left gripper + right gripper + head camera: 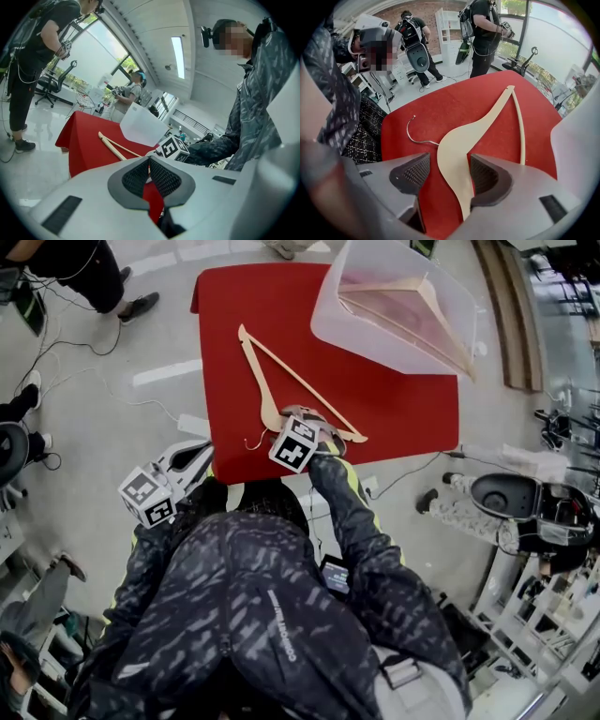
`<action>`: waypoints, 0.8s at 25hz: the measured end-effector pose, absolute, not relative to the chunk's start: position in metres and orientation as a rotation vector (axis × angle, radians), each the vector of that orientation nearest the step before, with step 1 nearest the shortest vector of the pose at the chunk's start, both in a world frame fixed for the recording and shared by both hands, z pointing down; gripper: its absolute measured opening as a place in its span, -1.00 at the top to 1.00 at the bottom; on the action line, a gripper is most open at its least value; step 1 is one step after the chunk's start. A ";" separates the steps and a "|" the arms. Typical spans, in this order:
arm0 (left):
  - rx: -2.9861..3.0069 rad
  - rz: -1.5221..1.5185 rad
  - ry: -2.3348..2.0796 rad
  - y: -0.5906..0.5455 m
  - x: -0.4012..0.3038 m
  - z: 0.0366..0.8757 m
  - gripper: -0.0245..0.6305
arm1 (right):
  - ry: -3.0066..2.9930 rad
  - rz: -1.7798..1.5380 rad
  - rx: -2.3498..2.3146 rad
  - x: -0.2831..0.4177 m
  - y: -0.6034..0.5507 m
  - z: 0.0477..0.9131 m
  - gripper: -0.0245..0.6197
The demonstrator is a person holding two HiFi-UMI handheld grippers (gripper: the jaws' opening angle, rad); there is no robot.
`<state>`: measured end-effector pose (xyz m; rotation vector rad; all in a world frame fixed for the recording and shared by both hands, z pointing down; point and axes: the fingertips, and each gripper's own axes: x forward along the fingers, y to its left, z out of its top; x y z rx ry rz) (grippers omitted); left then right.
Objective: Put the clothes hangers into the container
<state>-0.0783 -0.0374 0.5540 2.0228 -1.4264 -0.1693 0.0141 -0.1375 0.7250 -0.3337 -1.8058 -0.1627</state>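
The right gripper is hanging low over a red-covered table with its jaws wide apart. A pale wooden clothes hanger is lying flat between them, close against the right-hand pad, with its metal hook curling just beyond the left jaw. Well ahead and to the right of that claw, a translucent plastic container is holding a second wooden hanger, while the left gripper is hanging behind and to the left, its jaws pressed together on nothing.
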 end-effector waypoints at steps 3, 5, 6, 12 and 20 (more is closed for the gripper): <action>2.025 -0.179 -1.429 -0.037 -0.079 0.554 0.89 | -1.802 -0.154 -0.344 0.013 -0.137 0.726 0.13; 2.027 -0.181 -1.429 -0.037 -0.079 0.554 0.89 | -1.799 -0.150 -0.344 0.013 -0.137 0.726 0.13; 2.027 -0.183 -1.428 -0.037 -0.078 0.554 0.89 | -1.796 -0.149 -0.342 0.013 -0.136 0.727 0.13; 2.043 -0.189 -1.417 -0.040 -0.079 0.555 0.89 | -1.789 -0.140 -0.316 0.013 -0.141 0.729 0.14; 2.070 -0.194 -1.392 -0.045 -0.079 0.549 0.89 | -1.750 -0.168 -0.306 0.016 -0.139 0.727 0.31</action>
